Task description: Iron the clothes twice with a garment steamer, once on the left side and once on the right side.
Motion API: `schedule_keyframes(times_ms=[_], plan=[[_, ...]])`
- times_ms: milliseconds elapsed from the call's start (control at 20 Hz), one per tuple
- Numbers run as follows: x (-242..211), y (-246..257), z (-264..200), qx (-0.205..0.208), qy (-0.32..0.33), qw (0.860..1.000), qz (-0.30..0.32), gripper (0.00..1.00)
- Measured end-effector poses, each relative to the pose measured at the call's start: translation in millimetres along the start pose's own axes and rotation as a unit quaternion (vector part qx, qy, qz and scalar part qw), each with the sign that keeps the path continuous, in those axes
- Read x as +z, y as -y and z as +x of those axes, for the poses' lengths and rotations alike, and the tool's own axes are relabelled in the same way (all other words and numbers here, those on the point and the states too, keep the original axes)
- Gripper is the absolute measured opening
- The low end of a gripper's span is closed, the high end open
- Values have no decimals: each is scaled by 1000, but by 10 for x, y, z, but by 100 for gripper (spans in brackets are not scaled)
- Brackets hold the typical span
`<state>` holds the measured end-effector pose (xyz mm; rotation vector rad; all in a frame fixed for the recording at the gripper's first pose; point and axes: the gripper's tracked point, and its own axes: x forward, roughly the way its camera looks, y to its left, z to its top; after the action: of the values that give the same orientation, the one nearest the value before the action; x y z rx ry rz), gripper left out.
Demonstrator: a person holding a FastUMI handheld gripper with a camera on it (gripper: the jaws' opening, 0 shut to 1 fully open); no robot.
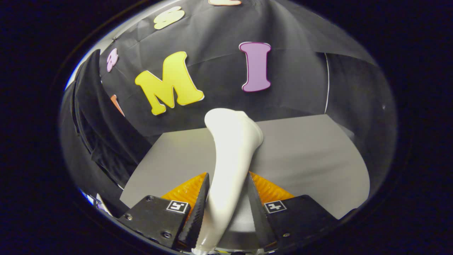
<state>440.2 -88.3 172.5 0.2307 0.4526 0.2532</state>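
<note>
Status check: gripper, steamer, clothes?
Gripper shut on steamer, both fingers pressing its handle. Steamer head raised over grey table. Dark clothes hanging off to the side, not touched. Nothing between.

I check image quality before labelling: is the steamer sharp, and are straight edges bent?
Gripper view: the white garment steamer, clamped in the gripper, is sharp and evenly lit; the grey table edges curve from fisheye distortion; dark clothes lack detail.
</note>
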Motion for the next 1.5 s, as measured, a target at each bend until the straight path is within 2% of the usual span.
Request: schedule_keyframes(times_ms=[300, 600, 800, 1100, 1250, 1500], plan=[[-7, -42, 108, -7, -18, 999, 49, 50], [17, -50, 25, 0, -7, 996, 84, 38], [93, -257, -162, 2, 28, 998, 51, 33], [143, -767, -653, 25, 86, 996, 29, 31], [216, -1073, -968, 23, 126, 992, 15, 31], [448, -1781, -1577, -1, 198, 979, -55, 31]])
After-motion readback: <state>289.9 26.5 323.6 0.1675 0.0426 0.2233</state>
